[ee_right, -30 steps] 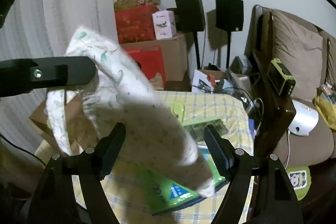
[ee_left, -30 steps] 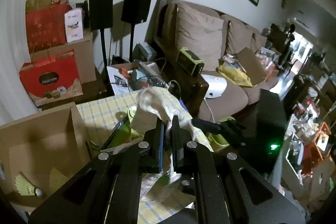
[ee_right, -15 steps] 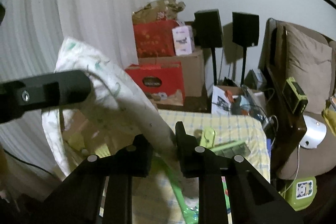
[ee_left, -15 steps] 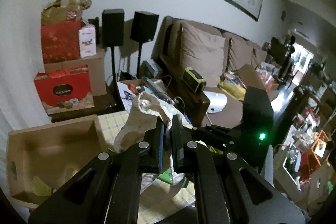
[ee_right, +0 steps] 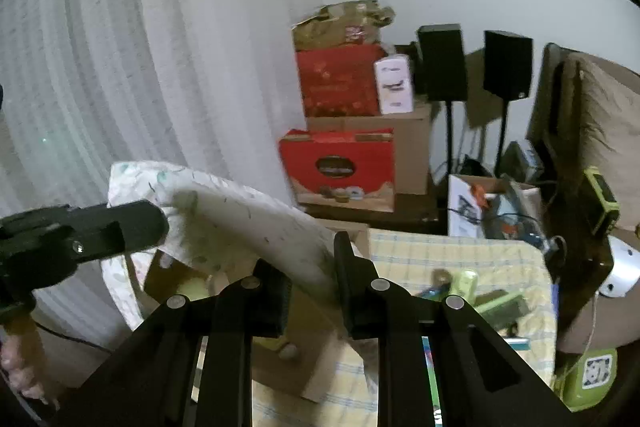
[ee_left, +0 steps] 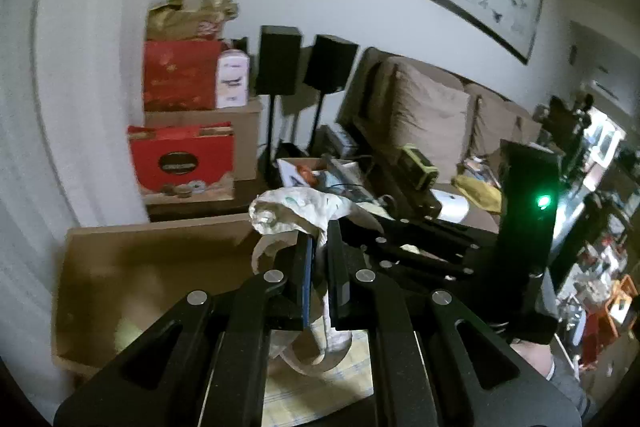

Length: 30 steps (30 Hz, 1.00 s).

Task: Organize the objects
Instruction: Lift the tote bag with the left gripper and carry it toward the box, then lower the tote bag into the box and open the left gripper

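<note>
Presently held: one white printed cloth (ee_right: pixel 248 227), aloft above the open cardboard box (ee_left: pixel 152 267), strung lengthwise between two grippers. Left gripper (ee_left: pixel 320 267) clenched on one end; right gripper (ee_right: pixel 312 279) clenched on the other. Box lies directly beneath, nearer the left hand. Yellow checked table (ee_right: pixel 460 251) alongside: one.

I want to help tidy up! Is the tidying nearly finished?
Not nearly. Done: a few small things seem to lie in the open brown cardboard box. In hand: the left gripper and right gripper both pinch the white leaf-printed cloth. Left: green items on the yellow checked tablecloth.
</note>
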Tool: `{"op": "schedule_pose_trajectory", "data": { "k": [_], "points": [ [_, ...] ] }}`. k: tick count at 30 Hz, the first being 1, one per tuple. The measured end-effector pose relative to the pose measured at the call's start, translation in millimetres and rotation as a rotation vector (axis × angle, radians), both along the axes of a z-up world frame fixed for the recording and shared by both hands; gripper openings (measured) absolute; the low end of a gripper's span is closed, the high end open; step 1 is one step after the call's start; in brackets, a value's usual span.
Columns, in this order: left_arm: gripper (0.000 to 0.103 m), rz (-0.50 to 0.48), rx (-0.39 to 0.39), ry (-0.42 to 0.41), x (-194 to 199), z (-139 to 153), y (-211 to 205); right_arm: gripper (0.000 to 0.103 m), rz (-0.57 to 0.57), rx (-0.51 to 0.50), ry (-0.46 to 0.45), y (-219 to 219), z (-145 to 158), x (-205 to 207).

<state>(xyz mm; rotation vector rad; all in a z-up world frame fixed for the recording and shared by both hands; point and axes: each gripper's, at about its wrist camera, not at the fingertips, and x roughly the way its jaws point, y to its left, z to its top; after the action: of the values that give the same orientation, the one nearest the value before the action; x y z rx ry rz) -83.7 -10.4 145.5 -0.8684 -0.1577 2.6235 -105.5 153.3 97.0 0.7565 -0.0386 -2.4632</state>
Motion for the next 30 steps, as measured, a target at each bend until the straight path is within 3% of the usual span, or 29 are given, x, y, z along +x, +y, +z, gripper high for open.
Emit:
{"op": "schedule_pose_trajectory", "data": {
  "k": [9,17,27,30],
  "points": [
    [0.006,0.109,0.008,-0.049,-14.8,-22.4,-56.8,0.019,0.074,-0.042,-0.040,-54.4,-2.6,-13.3],
    [0.006,0.175,-0.015,-0.141,-45.1,-64.3,-83.3,0.019,0.110,0.010,-0.093,-90.7,-28.5,-30.2],
    [0.006,0.244,-0.097,-0.245,-76.9,-127.8,-87.1,0.022,0.103,0.064,-0.207,-84.7,-79.4,-43.9],
    [0.015,0.266,-0.129,-0.299,-86.7,-145.5,-92.2,0.034,0.093,0.062,-0.221,-77.6,-83.8,-45.1]
  ]
}}
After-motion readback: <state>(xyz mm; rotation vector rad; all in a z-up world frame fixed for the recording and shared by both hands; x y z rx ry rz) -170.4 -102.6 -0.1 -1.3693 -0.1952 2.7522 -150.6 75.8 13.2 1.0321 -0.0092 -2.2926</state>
